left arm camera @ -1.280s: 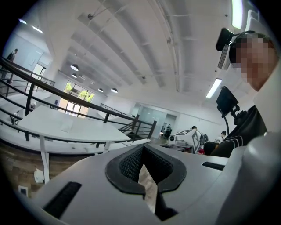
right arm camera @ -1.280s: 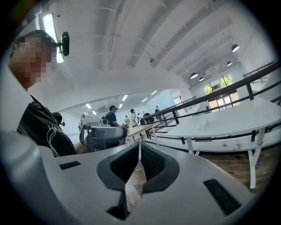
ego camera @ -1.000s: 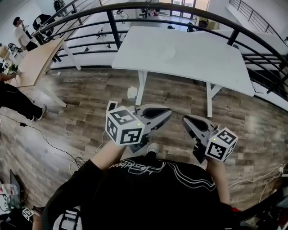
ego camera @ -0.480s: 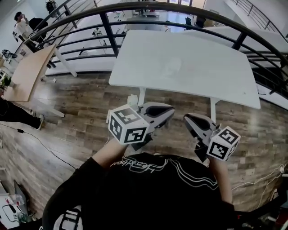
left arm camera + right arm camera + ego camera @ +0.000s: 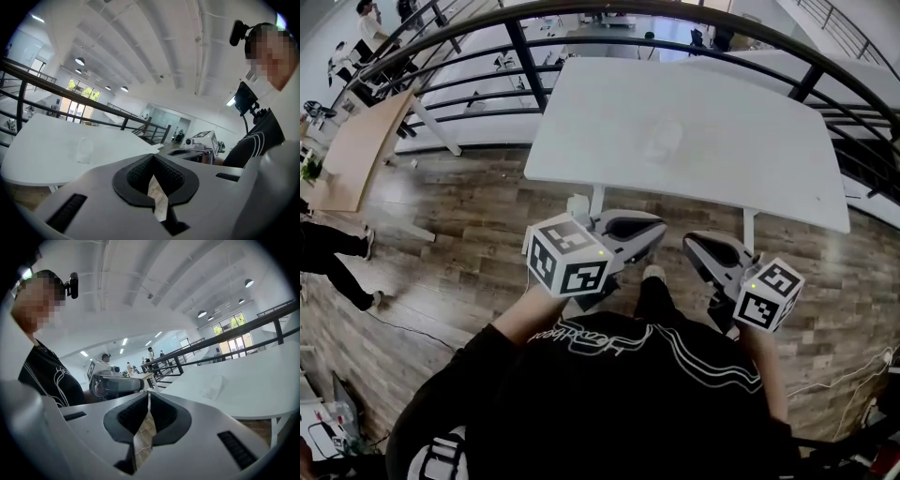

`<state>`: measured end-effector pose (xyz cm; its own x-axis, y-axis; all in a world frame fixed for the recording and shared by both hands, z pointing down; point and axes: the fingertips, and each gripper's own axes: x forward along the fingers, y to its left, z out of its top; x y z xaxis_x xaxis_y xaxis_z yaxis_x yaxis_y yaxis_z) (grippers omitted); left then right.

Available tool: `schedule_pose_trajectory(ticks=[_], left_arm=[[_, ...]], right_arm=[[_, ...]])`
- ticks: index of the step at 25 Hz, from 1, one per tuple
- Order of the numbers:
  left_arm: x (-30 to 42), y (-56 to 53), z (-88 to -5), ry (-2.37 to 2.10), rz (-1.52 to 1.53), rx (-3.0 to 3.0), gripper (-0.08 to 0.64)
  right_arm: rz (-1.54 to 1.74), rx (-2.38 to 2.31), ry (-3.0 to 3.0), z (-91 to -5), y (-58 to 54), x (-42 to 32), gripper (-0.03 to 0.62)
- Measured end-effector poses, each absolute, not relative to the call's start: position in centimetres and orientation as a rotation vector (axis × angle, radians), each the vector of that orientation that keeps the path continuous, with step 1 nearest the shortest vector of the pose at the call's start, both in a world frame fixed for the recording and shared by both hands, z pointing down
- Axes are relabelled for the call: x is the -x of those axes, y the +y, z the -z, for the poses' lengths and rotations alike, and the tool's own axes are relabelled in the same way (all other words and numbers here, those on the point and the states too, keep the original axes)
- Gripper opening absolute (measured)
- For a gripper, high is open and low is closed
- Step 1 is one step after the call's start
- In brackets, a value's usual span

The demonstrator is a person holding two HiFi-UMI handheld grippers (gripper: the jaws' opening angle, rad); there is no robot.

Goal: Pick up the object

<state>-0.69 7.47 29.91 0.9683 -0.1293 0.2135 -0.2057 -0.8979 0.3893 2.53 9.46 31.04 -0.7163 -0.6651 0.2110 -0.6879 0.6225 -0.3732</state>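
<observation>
Left gripper point(image 5: 649, 231) has its jaws closed tip to tip, with nothing clamped between them. Right gripper point(image 5: 694, 246) is in the same condition: jaws together and empty. I hold the two side by side at near centre, both pointing toward the far side, over the floor and short of the table. Each carries its marker cube at the near end, close to my black shirt.

The clear cup point(image 5: 661, 141) stands on the white table point(image 5: 750, 150), roughly mid-surface and well apart from both grippers. In the left gripper view it appears left of the jaws point(image 5: 84, 150). In the right gripper view it appears right of the jaws point(image 5: 213, 386).

Between the grippers and the cup lie the table's near edge and a stretch of bare tabletop. A small white box point(image 5: 577, 204) sits on the floor beside the table's left leg, just far of the left gripper. My shoe point(image 5: 653, 274) shows between the two grippers.

The floor point(image 5: 469, 216) is wood-patterned plank. A black railing point(image 5: 517, 45) curves round the far side of the table. At far left stands a wood-topped table point(image 5: 356, 155), with a person's legs point(image 5: 328, 267) near it. The room is white, with a ribbed ceiling and round ceiling lamps point(image 5: 79, 61).
</observation>
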Motion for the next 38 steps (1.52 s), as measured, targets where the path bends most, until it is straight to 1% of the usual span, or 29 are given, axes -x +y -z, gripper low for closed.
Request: schedule_pose_trajectory(ticks=[7, 18, 25, 38], left_arm=[[-2.7, 1.4, -31.0, -0.233, -0.315, -2.679, 0.008], [-3.9, -3.5, -33.6, -0.3, -0.283, -2.637, 0.006], [-5.1, -11.9, -36.9, -0.368, -0.298, -2.535, 0.006], [-5.3, -15.8, -40.2, -0.404, -0.333, -2.48, 0.006]], right_arm=[[-0.744, -1.111, -2.796, -32.3, 3.0, -5.6, 0.021], [-0.778, -1.066, -2.797, -34.1, -2.1, -7.5, 0.021], [-0.878, -1.053, -2.72, -37.2, -10.1, -9.8, 0.021], [-1.065, -1.093, -2.691, -40.8, -15.1, -11.6, 0.021]])
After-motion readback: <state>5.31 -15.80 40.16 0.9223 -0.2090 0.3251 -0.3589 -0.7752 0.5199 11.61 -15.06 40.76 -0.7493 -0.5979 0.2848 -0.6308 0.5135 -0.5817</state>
